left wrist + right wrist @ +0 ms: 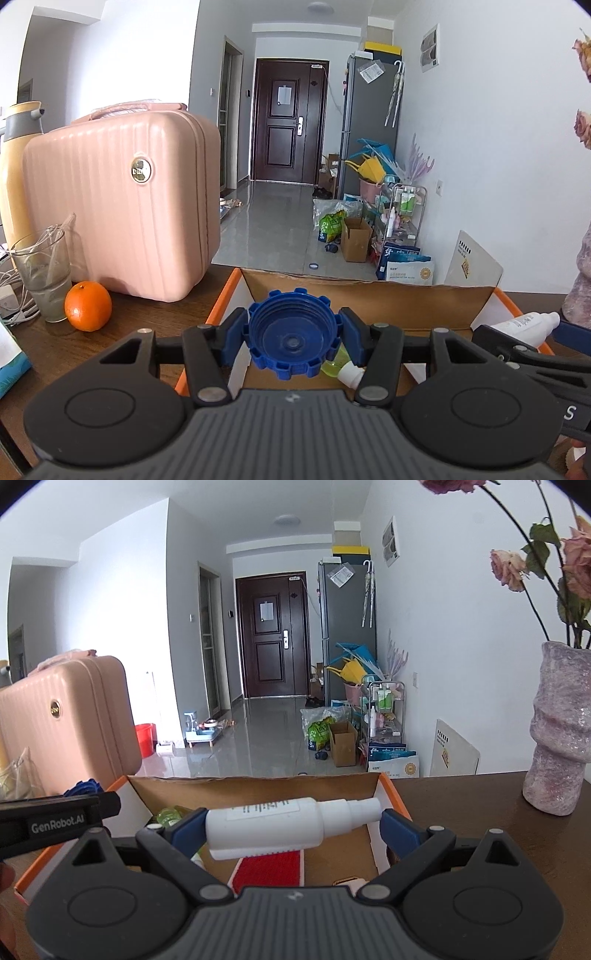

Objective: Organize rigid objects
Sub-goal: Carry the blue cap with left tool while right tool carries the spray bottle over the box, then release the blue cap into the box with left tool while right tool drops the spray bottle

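Two claws hold a cap and a bottle above an open box on a dark wooden surface.

The left claw (pixel 293 338) is partly closed, its blue pads pressing both sides of a blue ridged cap (pixel 291 334), hollow side toward the camera, above the near end of the cardboard box (pixel 369 299) with orange-edged flaps. The right claw (pixel 293 825) clamps a white spray bottle (pixel 284 823) end to end, lying crosswise over the same box, above a red pad (pixel 269 871) inside. A small green bottle (pixel 334 363) lies in the box. On the brown surface (pixel 140 321) left of the box stand a pink hard case (pixel 122 214), an orange (pixel 88 305) and a glass (pixel 44 273); to the right stands a mottled pink vase (pixel 557 731) of dried roses. Beyond, a grey tiled floor (pixel 266 734) runs to a dark brown door (pixel 271 635), with a grey fridge (pixel 347 620) and clutter along the white right wall.
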The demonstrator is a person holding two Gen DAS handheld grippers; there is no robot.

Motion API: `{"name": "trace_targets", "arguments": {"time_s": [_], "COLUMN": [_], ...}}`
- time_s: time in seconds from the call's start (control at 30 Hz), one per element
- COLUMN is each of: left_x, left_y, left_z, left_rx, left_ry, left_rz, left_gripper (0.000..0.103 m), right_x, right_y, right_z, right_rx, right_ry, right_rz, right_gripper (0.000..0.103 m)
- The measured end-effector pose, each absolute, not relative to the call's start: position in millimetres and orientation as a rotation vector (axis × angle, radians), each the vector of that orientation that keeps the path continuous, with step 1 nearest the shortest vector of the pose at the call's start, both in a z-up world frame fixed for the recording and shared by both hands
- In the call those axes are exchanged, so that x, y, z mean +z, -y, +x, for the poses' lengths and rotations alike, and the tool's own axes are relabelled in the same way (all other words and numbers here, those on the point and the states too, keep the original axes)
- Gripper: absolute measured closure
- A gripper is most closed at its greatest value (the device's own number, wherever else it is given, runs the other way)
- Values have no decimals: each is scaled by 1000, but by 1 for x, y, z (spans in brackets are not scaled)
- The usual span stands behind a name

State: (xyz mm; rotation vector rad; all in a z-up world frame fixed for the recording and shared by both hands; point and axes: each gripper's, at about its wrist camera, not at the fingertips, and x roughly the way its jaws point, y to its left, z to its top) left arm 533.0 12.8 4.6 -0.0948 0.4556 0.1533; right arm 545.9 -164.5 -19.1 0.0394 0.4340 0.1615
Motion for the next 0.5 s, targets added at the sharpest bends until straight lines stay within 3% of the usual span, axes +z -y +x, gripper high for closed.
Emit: {"name": "trace_targets", "arguments": {"time_s": [0.5], "left_x": [-5], "left_y": [-16], "left_z": [552], "left_rx": [142], "left_ry": [-513], "left_rz": [-69], "left_gripper": [48], "right_x": [-22], "right_y": [161], "right_z": [569], "right_rx": [141], "right_ry": [-502], "right_rz": [0], "right_gripper": [5]}}
